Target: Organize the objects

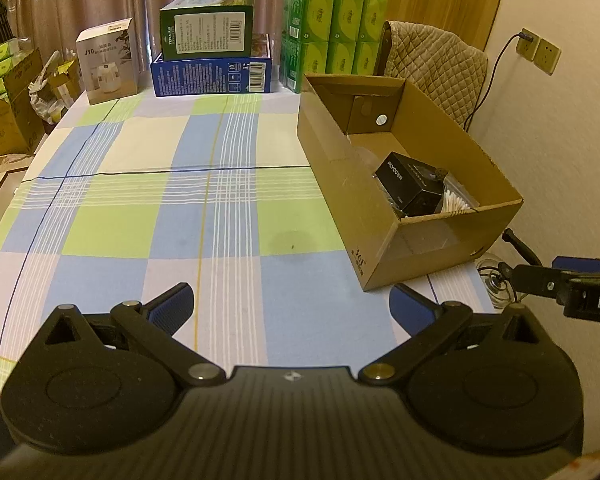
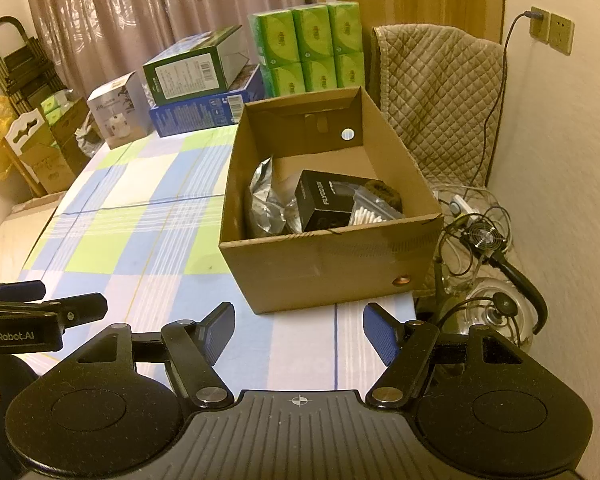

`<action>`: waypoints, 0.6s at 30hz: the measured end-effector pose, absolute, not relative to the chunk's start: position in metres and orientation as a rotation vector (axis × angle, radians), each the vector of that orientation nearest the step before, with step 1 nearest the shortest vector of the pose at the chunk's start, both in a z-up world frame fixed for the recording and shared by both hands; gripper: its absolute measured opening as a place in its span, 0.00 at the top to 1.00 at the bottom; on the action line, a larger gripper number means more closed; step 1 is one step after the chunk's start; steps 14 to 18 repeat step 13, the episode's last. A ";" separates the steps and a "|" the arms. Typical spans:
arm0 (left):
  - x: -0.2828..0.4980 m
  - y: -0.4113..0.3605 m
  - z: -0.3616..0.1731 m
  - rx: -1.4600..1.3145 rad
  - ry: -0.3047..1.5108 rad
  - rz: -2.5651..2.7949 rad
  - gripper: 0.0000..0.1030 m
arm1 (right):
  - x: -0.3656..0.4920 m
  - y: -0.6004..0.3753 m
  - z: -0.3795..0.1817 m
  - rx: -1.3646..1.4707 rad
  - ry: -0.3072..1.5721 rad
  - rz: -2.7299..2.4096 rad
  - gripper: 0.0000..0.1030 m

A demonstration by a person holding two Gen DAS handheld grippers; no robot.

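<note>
A checked tablecloth [image 1: 148, 216] in blue, green and white covers the table, with curtains behind it and a quilted chair cover [image 2: 440, 92] against the right-hand wall. Along the far edge, packaged goods sit pushed back out of the working area: a white humidifier box [image 1: 108, 62], a green box [image 1: 208, 26] stacked flat on a blue box [image 1: 212, 74], and a block of green tissue packs [image 1: 334, 34] standing upright beside them. The open cardboard box [image 2: 328, 264] stands near the table's right edge, seemingly serving as the collecting bin, since small items are already gathered inside it: a black carton [image 2: 324, 200], a crumpled silver foil bag [image 2: 264, 200] leaning on the left inner wall, and a packet of cotton swabs [image 2: 366, 216] against the near wall. The cloth in front of the box is bare, so the sorting looks largely done. The left gripper [image 1: 292, 312] hovers over the near cloth with its blue-padded fingers spread wide, holding and touching nothing. The right gripper [image 2: 300, 334] hangs just short of the box's near wall, its jaws likewise apart with only the cloth between them, empty and clear of the cardboard
</note>
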State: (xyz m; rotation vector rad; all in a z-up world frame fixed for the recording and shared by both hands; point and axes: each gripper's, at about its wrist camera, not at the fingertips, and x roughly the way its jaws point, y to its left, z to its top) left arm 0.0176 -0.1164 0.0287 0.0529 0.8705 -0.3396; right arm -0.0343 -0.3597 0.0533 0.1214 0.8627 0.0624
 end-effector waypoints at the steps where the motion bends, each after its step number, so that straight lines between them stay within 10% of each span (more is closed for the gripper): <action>1: 0.018 -0.116 0.029 0.051 0.871 -0.341 0.01 | -0.034 -0.359 0.054 0.121 0.862 0.063 0.34; 18: 0.018 -0.122 0.030 0.044 0.869 -0.357 0.01 | -0.034 -0.357 0.055 0.118 0.858 0.068 0.34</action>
